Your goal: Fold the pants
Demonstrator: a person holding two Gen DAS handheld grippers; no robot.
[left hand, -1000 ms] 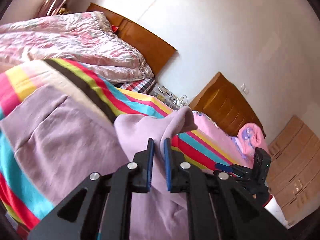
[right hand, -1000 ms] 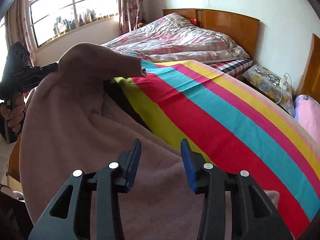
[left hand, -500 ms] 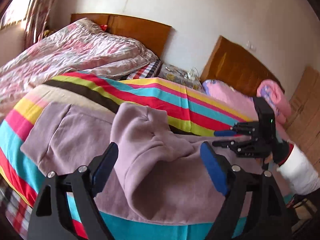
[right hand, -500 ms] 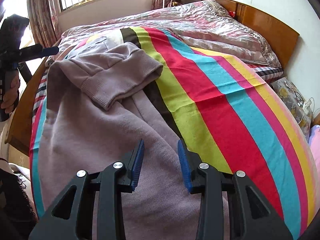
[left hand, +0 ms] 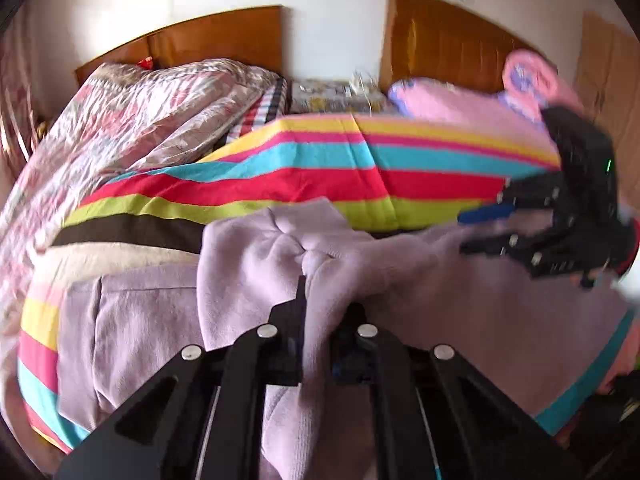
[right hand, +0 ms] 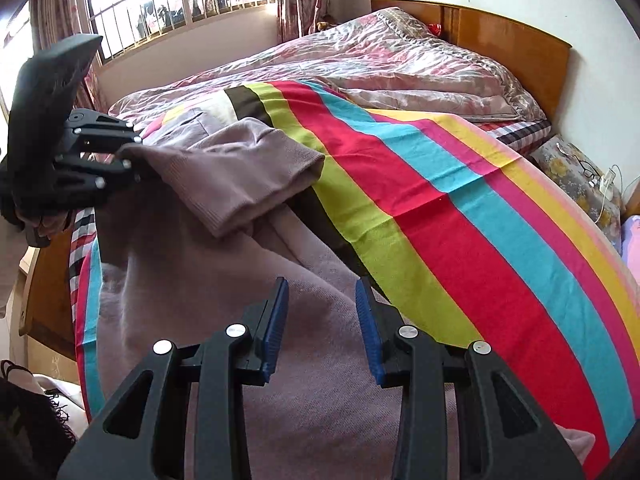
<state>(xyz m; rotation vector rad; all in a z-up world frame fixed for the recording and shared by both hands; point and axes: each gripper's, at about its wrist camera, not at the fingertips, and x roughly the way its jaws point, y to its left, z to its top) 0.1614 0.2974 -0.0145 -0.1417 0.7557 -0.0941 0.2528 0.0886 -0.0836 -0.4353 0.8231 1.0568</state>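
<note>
pants [left hand: 440, 304] pinched in left gripper [left hand: 320, 320]; right gripper [right hand: 322, 308] agape.

Lilac pants [right hand: 208, 280] — soft matt fleece with a brushed nap, the cuff [right hand: 256, 184] in finer ribbed knit. Striped bedsheet [right hand: 460, 216]: smooth flat-woven cloth, faintly creased. Floral quilt [right hand: 380, 68] — puffy, crinkled fabric with a slight satin sheen. Headboard [right hand: 516, 48]: varnished wood, glossy orange-brown. Right gripper [right hand: 322, 314]: matt black plastic with ribbed blue fingertips [right hand: 276, 320] and bright metal screw heads. Left gripper [left hand: 320, 312]: the same matt black plastic, clamped on the fleece.
</note>
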